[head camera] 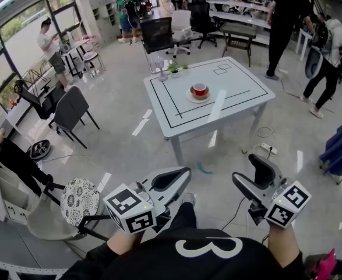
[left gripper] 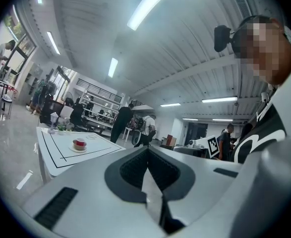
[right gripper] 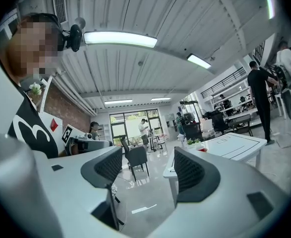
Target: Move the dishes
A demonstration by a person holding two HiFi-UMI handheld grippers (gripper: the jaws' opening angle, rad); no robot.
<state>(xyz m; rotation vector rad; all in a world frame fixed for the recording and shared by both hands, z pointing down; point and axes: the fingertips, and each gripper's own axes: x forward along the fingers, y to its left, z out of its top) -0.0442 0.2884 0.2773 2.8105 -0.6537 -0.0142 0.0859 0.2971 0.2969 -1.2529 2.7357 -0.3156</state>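
A red cup on a white saucer (head camera: 200, 91) sits mid-way on the white table (head camera: 235, 101) with black lines, several steps ahead of me. Both grippers are held low near my body, far from the table. My left gripper (head camera: 184, 172) is shut, with its pads (left gripper: 135, 167) pressed together and nothing between them. The cup and saucer (left gripper: 79, 144) show small at the left of its view. My right gripper (head camera: 249, 171) is open and empty, its fingers (right gripper: 192, 175) wide apart. The cup (right gripper: 201, 148) peeks beside its right finger.
A small plant (head camera: 174, 67) and a clear glass (head camera: 159, 61) stand at the table's far left corner. Black office chairs (head camera: 158, 35) are behind it. On the floor are a power strip (head camera: 268, 149), a patterned stool (head camera: 80, 200) and a dark chair (head camera: 71, 111). People stand around the room.
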